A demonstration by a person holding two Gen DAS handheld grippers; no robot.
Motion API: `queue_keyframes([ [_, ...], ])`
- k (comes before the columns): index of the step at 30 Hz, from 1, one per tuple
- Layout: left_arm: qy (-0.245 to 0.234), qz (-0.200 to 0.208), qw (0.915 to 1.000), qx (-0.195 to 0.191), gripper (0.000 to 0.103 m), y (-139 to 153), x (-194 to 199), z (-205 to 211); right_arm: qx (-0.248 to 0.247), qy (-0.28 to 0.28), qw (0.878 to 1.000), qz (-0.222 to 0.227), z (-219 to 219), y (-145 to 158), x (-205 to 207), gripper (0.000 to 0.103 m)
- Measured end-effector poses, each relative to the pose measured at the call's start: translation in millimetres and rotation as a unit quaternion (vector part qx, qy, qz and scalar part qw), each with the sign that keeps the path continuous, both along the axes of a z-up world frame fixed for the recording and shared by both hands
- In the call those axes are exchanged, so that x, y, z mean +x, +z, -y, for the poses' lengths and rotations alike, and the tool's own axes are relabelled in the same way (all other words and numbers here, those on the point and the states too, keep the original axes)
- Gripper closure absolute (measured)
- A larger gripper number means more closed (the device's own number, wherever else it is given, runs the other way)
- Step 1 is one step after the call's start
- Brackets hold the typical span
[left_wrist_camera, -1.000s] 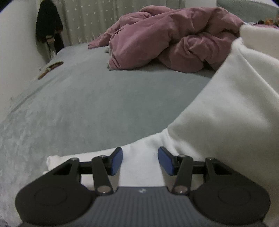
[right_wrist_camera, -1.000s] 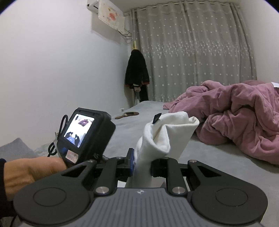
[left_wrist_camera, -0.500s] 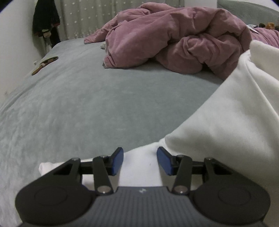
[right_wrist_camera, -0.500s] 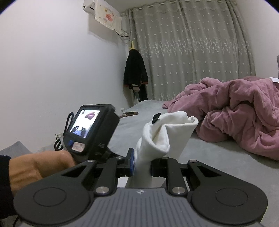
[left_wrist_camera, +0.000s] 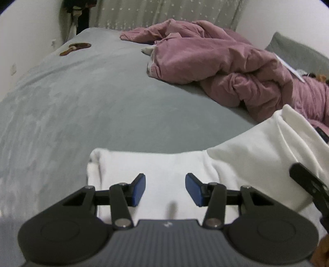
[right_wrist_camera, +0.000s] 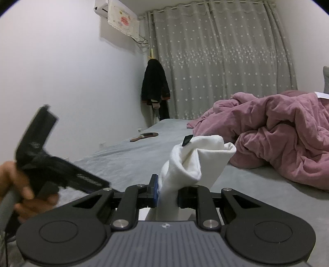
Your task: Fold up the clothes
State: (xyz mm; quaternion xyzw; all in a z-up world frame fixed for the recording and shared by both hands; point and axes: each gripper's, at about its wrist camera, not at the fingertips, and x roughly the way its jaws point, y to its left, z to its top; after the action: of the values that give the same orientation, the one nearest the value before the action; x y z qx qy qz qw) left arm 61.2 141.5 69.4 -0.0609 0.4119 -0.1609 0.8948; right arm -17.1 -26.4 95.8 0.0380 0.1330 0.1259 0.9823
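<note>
The right gripper (right_wrist_camera: 167,194) was clamped on a bunched corner of the white garment (right_wrist_camera: 195,162), its blue pads pressed against the cloth from both sides, so that the fabric rose in a rolled tuft above the fingers with a small black tag (right_wrist_camera: 187,140) sticking out near the top. The left gripper (left_wrist_camera: 165,190) was partly open and held nothing; its blue pads (left_wrist_camera: 139,190) stood apart above a flat stretch of the same white garment (left_wrist_camera: 164,164), clear of the cloth. That flat part lay on the grey bedspread (left_wrist_camera: 82,106), and from it the garment climbed to the right toward the lifted corner, where a black part of the right gripper showed at the edge of the left view. In the right view a hand (right_wrist_camera: 22,197) at the lower left gripped the handle of the left gripper, blurred. Farther out on the bedspread lay a crumpled pink blanket (left_wrist_camera: 226,67), well apart from the garment, and a brown hairbrush (left_wrist_camera: 75,48) near the far left edge of the bed. A black coat (right_wrist_camera: 155,84) hung in the corner beside the grey curtain (right_wrist_camera: 222,67) patterned with small stars, and an air conditioner (right_wrist_camera: 119,19) with a cloth cover sat high on the white wall
</note>
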Motion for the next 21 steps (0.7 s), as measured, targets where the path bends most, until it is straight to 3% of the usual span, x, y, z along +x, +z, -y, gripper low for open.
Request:
queue_keyframes([
  [5, 0.0, 0.018, 0.9998, -0.008, 0.059, 0.6, 7.0, 2.2, -0.007, -0.006, 1.0, -0.001, -2.7, 1.2, -1.9, 0.084],
  [10, -0.04, 0.048, 0.9963, 0.059, 0.059, 1.2, 28.0, 57.6, -0.017, -0.002, 1.0, 0.002, -7.3, 0.3, -5.1, 0.084],
  [13, -0.052, 0.036, 0.9955, 0.07, 0.059, -5.2, 43.7, 84.6, -0.017, -0.003, 1.0, 0.002, -6.2, -0.2, -6.4, 0.084],
  [18, -0.035, 0.02, 0.9866, 0.158, 0.058, -34.1, 60.4, 111.3, -0.018, -0.002, 1.0, 0.003, -4.3, -0.7, -6.9, 0.084],
  [21, -0.035, 0.024, 0.9871, 0.154, 0.058, -34.7, 58.2, 110.3, -0.018, -0.001, 1.0, 0.004, -3.7, -0.4, -6.3, 0.084],
])
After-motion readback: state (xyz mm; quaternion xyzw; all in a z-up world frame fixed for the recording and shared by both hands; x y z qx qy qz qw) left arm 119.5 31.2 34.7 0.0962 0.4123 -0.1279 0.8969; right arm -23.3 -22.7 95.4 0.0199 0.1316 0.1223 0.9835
